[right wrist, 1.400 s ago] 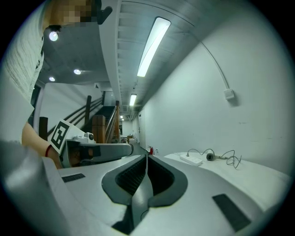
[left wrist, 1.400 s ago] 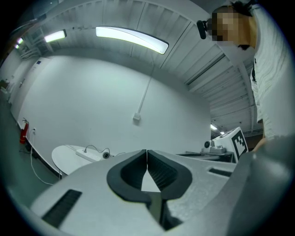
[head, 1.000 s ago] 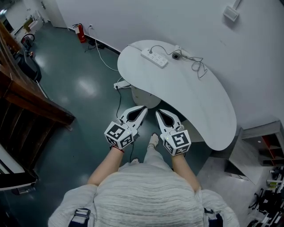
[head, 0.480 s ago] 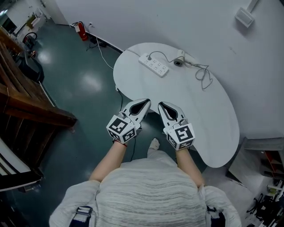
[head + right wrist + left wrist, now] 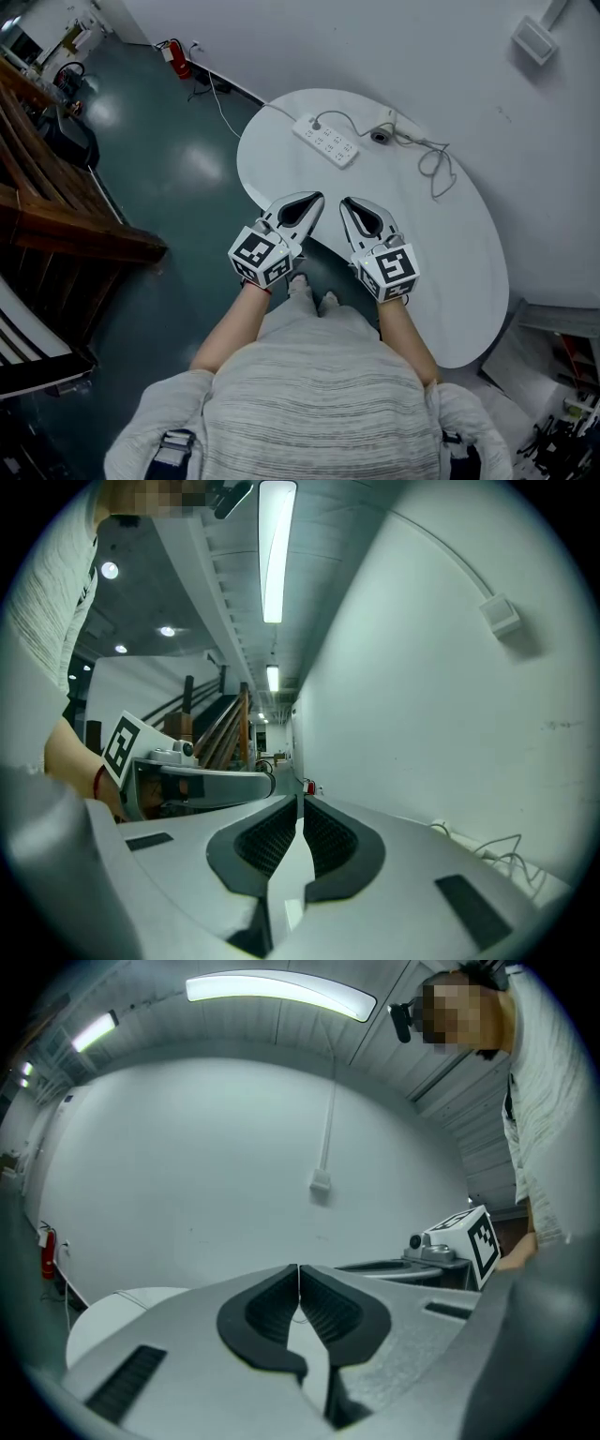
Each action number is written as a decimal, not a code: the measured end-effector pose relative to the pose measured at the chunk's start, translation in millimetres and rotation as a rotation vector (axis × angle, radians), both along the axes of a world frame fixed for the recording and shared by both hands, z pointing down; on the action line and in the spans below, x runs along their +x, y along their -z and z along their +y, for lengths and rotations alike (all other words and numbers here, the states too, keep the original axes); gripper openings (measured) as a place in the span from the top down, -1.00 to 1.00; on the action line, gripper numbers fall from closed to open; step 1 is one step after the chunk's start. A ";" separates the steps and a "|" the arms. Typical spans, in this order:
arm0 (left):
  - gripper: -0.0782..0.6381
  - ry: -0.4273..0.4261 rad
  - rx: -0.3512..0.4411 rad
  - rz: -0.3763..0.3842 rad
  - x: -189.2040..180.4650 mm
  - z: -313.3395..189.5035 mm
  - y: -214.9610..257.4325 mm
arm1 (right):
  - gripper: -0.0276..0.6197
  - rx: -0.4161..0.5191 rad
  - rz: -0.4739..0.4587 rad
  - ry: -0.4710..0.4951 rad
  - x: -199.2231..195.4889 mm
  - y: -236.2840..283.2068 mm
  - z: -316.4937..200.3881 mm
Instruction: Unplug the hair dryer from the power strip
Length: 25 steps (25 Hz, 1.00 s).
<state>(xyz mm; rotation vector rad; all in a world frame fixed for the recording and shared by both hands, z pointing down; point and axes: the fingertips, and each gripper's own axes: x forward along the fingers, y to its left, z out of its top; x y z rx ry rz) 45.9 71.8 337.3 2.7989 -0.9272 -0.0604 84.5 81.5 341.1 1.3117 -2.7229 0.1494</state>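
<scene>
A white power strip (image 5: 326, 139) lies on the far left part of the white oval table (image 5: 441, 253). A plug sits in its near end and a thin cord (image 5: 436, 161) runs right to the small hair dryer (image 5: 382, 132) by the wall. Both grippers hover side by side over the table's near edge, well short of the strip. My left gripper (image 5: 317, 198) is shut with nothing in it, its pads meeting in the left gripper view (image 5: 299, 1271). My right gripper (image 5: 346, 202) is shut and empty too (image 5: 301, 802).
A red fire extinguisher (image 5: 175, 56) stands by the wall at the far left, with a cable (image 5: 221, 103) trailing across the green floor. Dark wooden furniture (image 5: 66, 211) fills the left side. A white box (image 5: 535, 39) hangs on the wall above the table.
The person has stepped toward the table. Both grippers, still shut, have moved forward from over the floor to above the table's near edge.
</scene>
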 end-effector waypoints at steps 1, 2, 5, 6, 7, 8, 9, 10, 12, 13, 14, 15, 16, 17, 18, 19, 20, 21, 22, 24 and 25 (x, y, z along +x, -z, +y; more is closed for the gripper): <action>0.76 -0.001 0.002 -0.005 -0.3 -4.2 -0.4 | 0.83 -0.001 0.000 0.002 -0.1 -0.1 -4.1; 0.76 -0.001 0.004 -0.008 -0.8 -8.6 -0.8 | 0.83 -0.001 0.000 0.004 -0.5 0.2 -7.9; 0.76 -0.012 -0.001 -0.010 -1.0 -23.8 -4.2 | 0.83 -0.006 0.001 0.002 -1.2 -1.1 -20.4; 0.76 -0.021 -0.002 -0.009 -0.2 -30.5 -5.6 | 0.82 -0.010 0.001 -0.003 -0.8 -2.4 -26.1; 0.76 -0.033 -0.003 -0.010 0.7 -38.0 -7.0 | 0.82 -0.014 0.002 -0.010 -0.4 -3.9 -32.7; 0.76 -0.045 -0.004 -0.013 1.2 -46.1 -8.5 | 0.83 -0.019 0.004 -0.018 -0.1 -5.5 -39.9; 0.76 -0.058 -0.004 -0.020 1.2 -54.6 -10.4 | 0.82 -0.025 0.007 -0.026 -0.2 -7.4 -47.4; 0.76 -0.073 -0.004 -0.030 0.6 -63.3 -12.9 | 0.82 -0.030 0.009 -0.033 -0.4 -9.4 -55.2; 0.76 -0.105 -0.001 -0.059 -1.0 -82.0 -19.1 | 0.83 -0.041 0.013 -0.044 -0.9 -13.5 -71.9; 0.76 -0.123 0.001 -0.075 -1.8 -92.0 -22.7 | 0.82 -0.045 0.015 -0.050 -1.0 -15.6 -80.9; 0.76 -0.142 0.002 -0.090 -2.3 -102.1 -26.6 | 0.82 -0.051 0.017 -0.057 -1.2 -17.9 -89.9; 0.76 -0.162 0.002 -0.105 -2.6 -112.0 -30.7 | 0.82 -0.058 0.019 -0.064 -1.5 -20.6 -98.5; 0.76 -0.181 0.001 -0.122 -2.7 -121.3 -35.1 | 0.82 -0.066 0.022 -0.070 -1.9 -23.7 -106.3; 0.76 -0.201 0.002 -0.139 -2.8 -130.1 -39.7 | 0.82 -0.073 0.026 -0.076 -2.4 -27.3 -113.8; 0.76 -0.219 0.002 -0.157 -2.9 -138.7 -44.5 | 0.82 -0.081 0.030 -0.081 -3.2 -31.2 -121.2; 0.76 -0.238 0.001 -0.173 -3.2 -147.3 -49.1 | 0.82 -0.088 0.035 -0.085 -4.1 -35.3 -128.4; 0.76 -0.254 -0.001 -0.186 -3.4 -155.7 -53.3 | 0.82 -0.096 0.038 -0.089 -5.1 -39.2 -135.3; 0.76 -0.269 -0.003 -0.196 -3.5 -163.7 -56.8 | 0.82 -0.103 0.040 -0.094 -6.1 -43.0 -141.9; 0.76 -0.284 -0.004 -0.203 -3.4 -171.0 -59.7 | 0.82 -0.110 0.042 -0.099 -7.1 -46.7 -147.8; 0.76 -0.314 -0.001 -0.219 -2.7 -182.8 -65.0 | 0.82 -0.124 0.046 -0.108 -8.8 -54.4 -158.0; 0.76 -0.330 0.002 -0.228 -2.2 -187.6 -68.1 | 0.82 -0.130 0.049 -0.113 -9.4 -58.5 -162.2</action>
